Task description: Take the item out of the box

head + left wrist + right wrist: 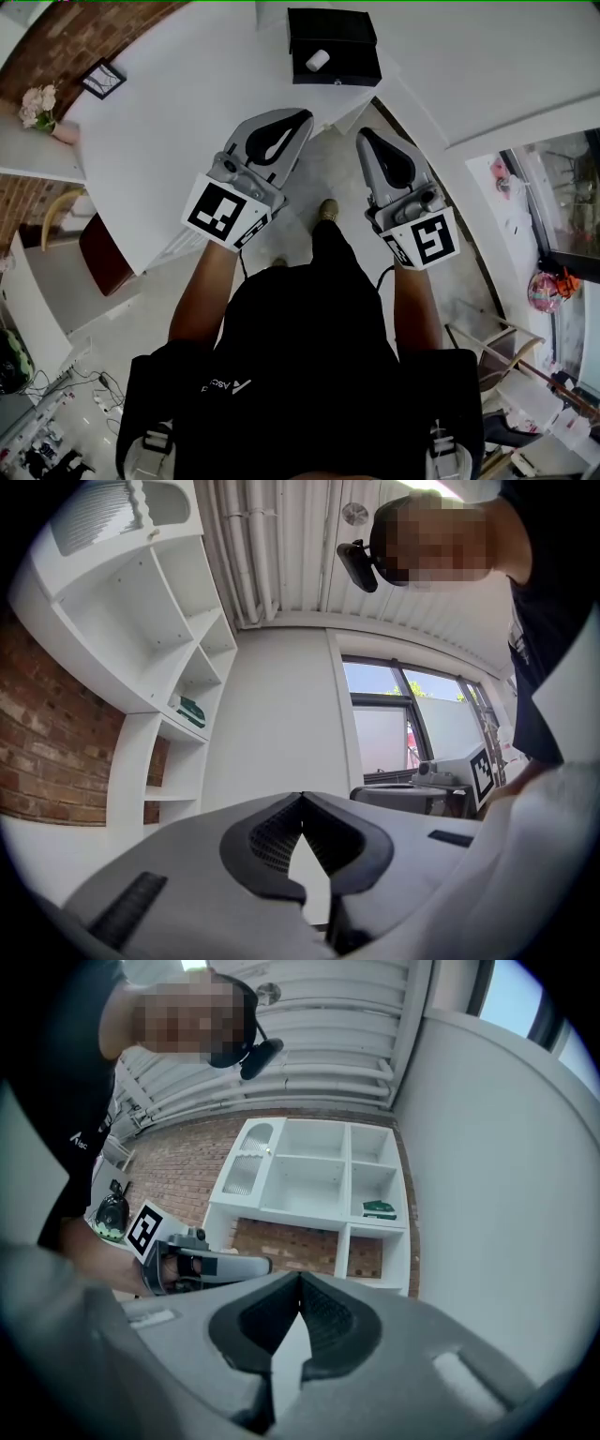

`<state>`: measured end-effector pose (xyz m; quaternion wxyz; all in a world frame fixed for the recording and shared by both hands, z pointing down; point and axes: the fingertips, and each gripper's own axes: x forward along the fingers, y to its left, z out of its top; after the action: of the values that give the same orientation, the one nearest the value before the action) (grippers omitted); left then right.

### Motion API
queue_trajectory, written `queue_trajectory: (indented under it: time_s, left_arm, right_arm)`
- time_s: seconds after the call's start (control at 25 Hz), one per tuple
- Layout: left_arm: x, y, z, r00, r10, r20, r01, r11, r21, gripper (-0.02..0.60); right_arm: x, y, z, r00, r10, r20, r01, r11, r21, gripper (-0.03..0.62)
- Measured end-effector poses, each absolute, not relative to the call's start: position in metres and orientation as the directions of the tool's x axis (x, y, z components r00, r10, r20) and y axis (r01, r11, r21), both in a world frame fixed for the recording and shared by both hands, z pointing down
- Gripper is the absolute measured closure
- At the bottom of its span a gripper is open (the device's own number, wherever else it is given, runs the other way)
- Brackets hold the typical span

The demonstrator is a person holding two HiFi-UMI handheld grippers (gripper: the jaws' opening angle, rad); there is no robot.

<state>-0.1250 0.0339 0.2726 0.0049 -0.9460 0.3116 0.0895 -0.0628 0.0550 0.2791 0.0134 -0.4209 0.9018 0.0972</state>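
Observation:
A black open box (335, 45) stands at the far end of the white table (178, 122), with a small white cylinder-shaped item (318, 59) lying in it. My left gripper (300, 114) is held over the table's near edge, well short of the box, with its jaws closed tip to tip and nothing between them (302, 795). My right gripper (364, 134) hangs beside it over the floor, also shut and empty (300, 1275). Both gripper views point upward at walls and ceiling, so neither shows the box.
A picture frame (101, 78) and a pot of flowers (39, 105) sit at the table's left. A brown chair (101, 253) stands by the table's near-left side. A white shelf unit (319, 1194) lines the brick wall, and windows (412, 714) are on the other side.

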Motion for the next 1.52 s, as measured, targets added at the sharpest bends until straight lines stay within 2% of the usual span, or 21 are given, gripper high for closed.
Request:
queue_trajectory:
  time_s: [0.48, 0.84, 1.08, 1.32, 1.52]
  left_arm:
    - [-0.066, -0.121, 0.302, 0.730, -0.681, -0.063, -0.681, -0.732, 0.029, 0.581]
    - [-0.031, -0.212, 0.351, 0.666, -0.739, 0.100, -0.744, -0.668, 0.020, 0.581]
    - [-0.020, -0.251, 0.392, 0.617, -0.742, 0.262, -0.770, -0.638, 0.005, 0.578]
    - [-0.018, -0.274, 0.430, 0.567, -0.707, 0.423, -0.775, -0.632, -0.018, 0.522]
    - [-0.018, -0.285, 0.470, 0.509, -0.625, 0.592, -0.755, -0.654, -0.041, 0.465]
  right_arm:
    - [-0.001, -0.094, 0.286, -0.718, -0.690, -0.091, -0.696, 0.703, 0.146, 0.592]
    - [0.042, -0.170, 0.299, -0.771, -0.629, -0.103, -0.637, 0.759, 0.136, 0.592]
    - [0.059, -0.201, 0.311, -0.788, -0.610, -0.080, -0.615, 0.780, 0.113, 0.592]
    - [0.067, -0.218, 0.323, -0.793, -0.606, -0.059, -0.609, 0.789, 0.087, 0.592]
    - [0.067, -0.222, 0.325, -0.787, -0.616, -0.048, -0.618, 0.784, 0.061, 0.592]
